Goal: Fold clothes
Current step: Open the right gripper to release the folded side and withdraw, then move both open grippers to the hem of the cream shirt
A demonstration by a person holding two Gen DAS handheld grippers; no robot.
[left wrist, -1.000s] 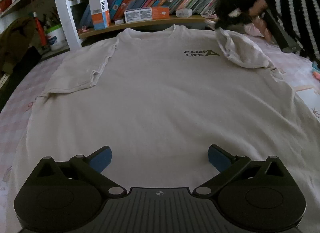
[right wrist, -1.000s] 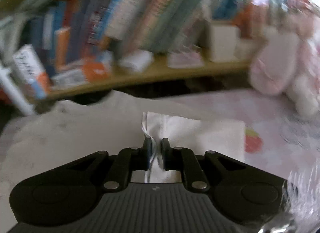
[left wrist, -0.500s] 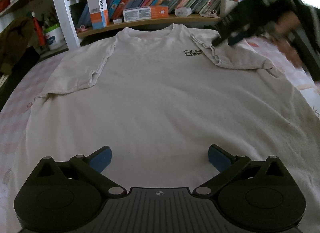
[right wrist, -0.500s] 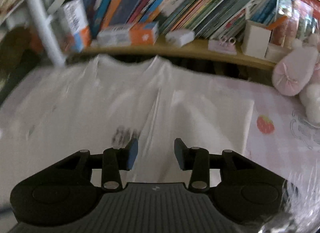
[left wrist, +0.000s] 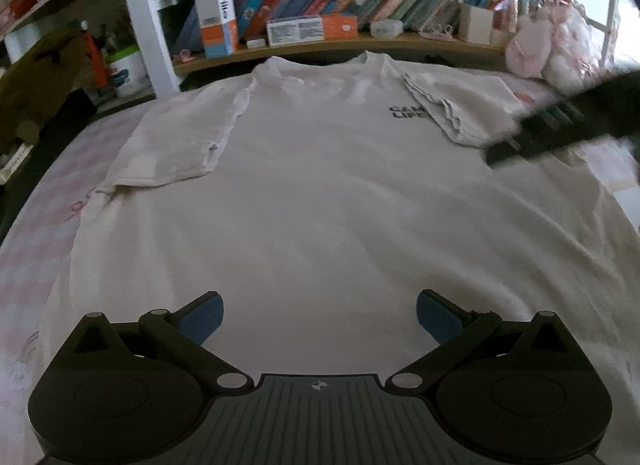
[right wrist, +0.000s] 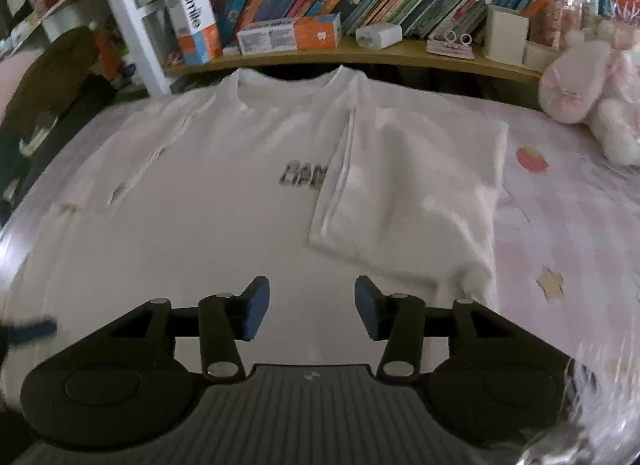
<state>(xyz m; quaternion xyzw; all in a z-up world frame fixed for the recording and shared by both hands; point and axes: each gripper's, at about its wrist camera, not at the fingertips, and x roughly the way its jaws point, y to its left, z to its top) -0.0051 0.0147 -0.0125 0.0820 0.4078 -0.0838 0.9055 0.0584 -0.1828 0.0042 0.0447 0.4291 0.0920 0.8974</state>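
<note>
The white T-shirt (left wrist: 320, 193) lies face up and spread flat on the pink checked bedspread (right wrist: 568, 201), its collar pointing toward the bookshelf (right wrist: 360, 53) at 12 o'clock, which leaves the whole body open for working from the hem end. Both sleeves are already turned inward over the chest: the left sleeve (left wrist: 176, 145) rests at about 10 o'clock in the left wrist view, and the right sleeve (right wrist: 408, 193) sits at about 1 o'clock in the right wrist view, its hemmed edge covering the end of the dark chest print (right wrist: 304, 175). That squares the shirt into a rough rectangle, likely so that the long sides can be folded next. The right gripper (right wrist: 308, 311) hovers over the cloth below that sleeve with its jaws opening and nothing between them; the sleeve lies on its own, so it looks freshly let go. The left gripper (left wrist: 320, 319) hangs over the lower body of the shirt at 6 o'clock, jaws spread wide and empty, probably waiting near the hem for the next pinch. A pink plush toy (right wrist: 592, 93) sits at 2 o'clock, clear of the shirt.
</note>
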